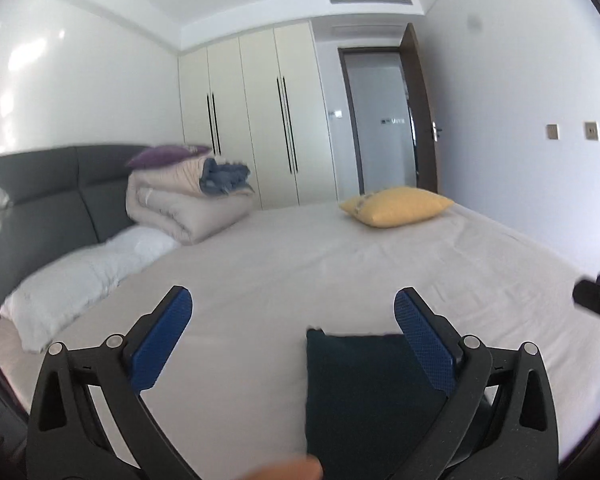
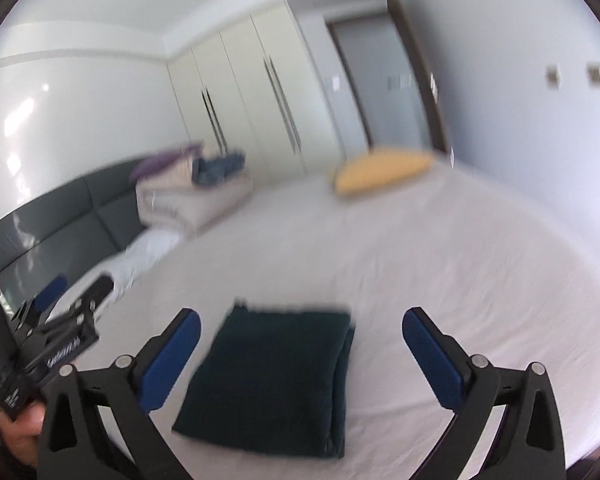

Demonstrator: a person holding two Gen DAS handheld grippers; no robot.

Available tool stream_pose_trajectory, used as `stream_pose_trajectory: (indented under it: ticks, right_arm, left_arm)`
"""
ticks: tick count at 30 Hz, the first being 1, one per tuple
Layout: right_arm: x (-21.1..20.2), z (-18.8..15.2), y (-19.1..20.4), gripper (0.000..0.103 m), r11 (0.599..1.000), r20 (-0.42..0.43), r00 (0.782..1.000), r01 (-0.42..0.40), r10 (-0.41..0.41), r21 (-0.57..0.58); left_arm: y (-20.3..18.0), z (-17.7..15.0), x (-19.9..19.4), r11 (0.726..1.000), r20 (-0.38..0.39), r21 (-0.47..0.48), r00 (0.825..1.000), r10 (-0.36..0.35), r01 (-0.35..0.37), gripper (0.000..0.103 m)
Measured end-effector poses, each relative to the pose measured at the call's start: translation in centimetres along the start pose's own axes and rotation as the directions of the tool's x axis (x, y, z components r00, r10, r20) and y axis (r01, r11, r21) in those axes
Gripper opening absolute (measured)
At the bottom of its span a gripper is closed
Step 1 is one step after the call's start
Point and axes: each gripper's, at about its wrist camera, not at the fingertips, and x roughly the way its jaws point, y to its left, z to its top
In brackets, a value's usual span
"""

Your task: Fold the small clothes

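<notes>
A dark teal garment [image 2: 276, 376] lies folded into a neat rectangle on the white bed sheet [image 2: 440, 264]; in the left wrist view it [image 1: 364, 392] sits low, against the right finger. My left gripper [image 1: 292, 304] is open and empty, raised above the bed; it also shows at the left of the right wrist view [image 2: 76, 292]. My right gripper [image 2: 300, 324] is open and empty, held above and just behind the folded garment. Its tip shows at the right edge of the left wrist view [image 1: 598, 296].
A yellow pillow [image 1: 396, 205] lies at the far side of the bed. A folded beige duvet with blue clothes and a purple cushion [image 1: 188, 196] and a white pillow [image 1: 84, 276] sit by the grey headboard [image 1: 40, 196]. Wardrobe [image 1: 256, 120] and door stand beyond.
</notes>
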Motion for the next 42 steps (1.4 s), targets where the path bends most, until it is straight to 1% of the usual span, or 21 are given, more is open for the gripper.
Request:
stream_pose_trajectory:
  ticks: [2, 4, 5, 7, 8, 9, 10, 11, 12, 13, 15, 17, 18, 19, 20, 22, 31, 42]
  right_arm:
    - [-1.2, 0.7, 0.9, 0.103, 0.998, 0.029, 0.999, 0.046, -0.045, -0.039]
    - [-1.8, 1.0, 1.6, 0.103, 0.996, 0.024, 0.999, 0.051, -0.049, -0.07]
    - [-2.0, 1.1, 1.9, 0.103, 0.995, 0.014, 0.999, 0.045, -0.044, -0.084]
    - [-2.1, 0.9, 2.4, 0.103, 0.993, -0.038, 0.998, 0.049, -0.053, -0.107]
    - [-1.8, 0.8, 2.5, 0.103, 0.992, -0.069, 0.995, 0.06, -0.067, -0.111]
    - [-1.3, 0.7, 2.5, 0.103, 0.992, -0.121, 0.99, 0.065, -0.078, -0.111]
    - [-0.7, 0.4, 2.3, 0.103, 0.993, -0.174, 0.981, 0.065, -0.081, -0.096]
    - [-0.4, 0.2, 2.2, 0.103, 0.995, -0.203, 0.976, 0.066, -0.081, -0.08]
    - [0.1, -0.1, 1.9, 0.103, 0.996, -0.238, 0.968, 0.069, -0.08, -0.055]
    - [0.3, -0.4, 1.7, 0.103, 0.996, -0.263, 0.961, 0.076, -0.083, -0.037]
    - [0.9, -1.4, 1.3, 0.103, 0.995, -0.308, 0.946, 0.1, -0.102, -0.021]
    - [1.5, -2.3, 1.4, 0.103, 0.992, -0.353, 0.927, 0.125, -0.128, -0.03]
    - [2.0, -2.7, 1.3, 0.103, 0.991, -0.381, 0.915, 0.134, -0.136, -0.031]
    - [2.2, -3.0, 1.2, 0.103, 0.991, -0.398, 0.908, 0.135, -0.134, -0.026]
    - [2.5, -3.3, 1.1, 0.103, 0.99, -0.414, 0.9, 0.137, -0.134, -0.022]
    - [2.6, -3.7, 1.4, 0.103, 0.99, -0.428, 0.893, 0.14, -0.14, -0.031]
    - [3.1, -4.7, 2.0, 0.103, 0.991, -0.46, 0.877, 0.124, -0.137, -0.058]
    - [3.6, -5.2, 1.8, 0.103, 0.991, -0.49, 0.861, 0.125, -0.135, -0.052]
  left_arm:
    - [0.2, 0.4, -0.1, 1.0, -0.068, -0.01, 0.997, -0.023, 0.023, 0.103]
    - [0.7, 0.3, 0.2, 0.997, -0.158, -0.048, 0.986, -0.06, 0.053, 0.103]
    - [0.9, 0.1, -0.1, 0.996, -0.184, -0.064, 0.98, -0.071, 0.06, 0.103]
    - [1.2, -0.8, 0.5, 0.995, -0.268, -0.085, 0.96, -0.081, 0.06, 0.103]
    - [1.3, -1.3, 0.6, 0.994, -0.292, -0.085, 0.953, -0.084, 0.061, 0.103]
    - [1.3, -2.0, 1.0, 0.995, -0.318, -0.081, 0.945, -0.078, 0.055, 0.103]
    - [1.3, -2.9, 1.6, 0.997, -0.358, -0.063, 0.932, -0.053, 0.032, 0.103]
    - [1.2, -3.5, 2.0, 0.998, -0.382, -0.053, 0.923, -0.041, 0.022, 0.103]
    - [1.3, -4.2, 2.6, 0.999, -0.416, -0.049, 0.909, -0.038, 0.019, 0.103]
    - [1.3, -5.0, 3.4, 0.997, -0.445, -0.066, 0.893, -0.057, 0.031, 0.103]
    - [1.2, -6.1, 4.6, 0.994, -0.48, -0.097, 0.873, -0.09, 0.049, 0.103]
    - [0.8, -7.3, 5.5, 0.994, -0.519, -0.093, 0.848, -0.104, 0.065, 0.103]
    - [0.5, -7.9, 5.6, 0.994, -0.528, -0.089, 0.843, -0.102, 0.065, 0.103]
    - [0.3, -8.3, 5.7, 0.994, -0.537, -0.087, 0.838, -0.102, 0.065, 0.103]
    - [0.2, -8.9, 5.2, 0.993, -0.542, -0.091, 0.834, -0.107, 0.068, 0.103]
    - [0.0, -9.5, 5.5, 0.993, -0.552, -0.098, 0.826, -0.115, 0.073, 0.103]
    - [0.0, -10.3, 6.0, 0.991, -0.568, -0.108, 0.814, -0.123, 0.074, 0.103]
    - [0.0, -10.5, 6.6, 0.991, -0.571, -0.11, 0.811, -0.126, 0.076, 0.103]
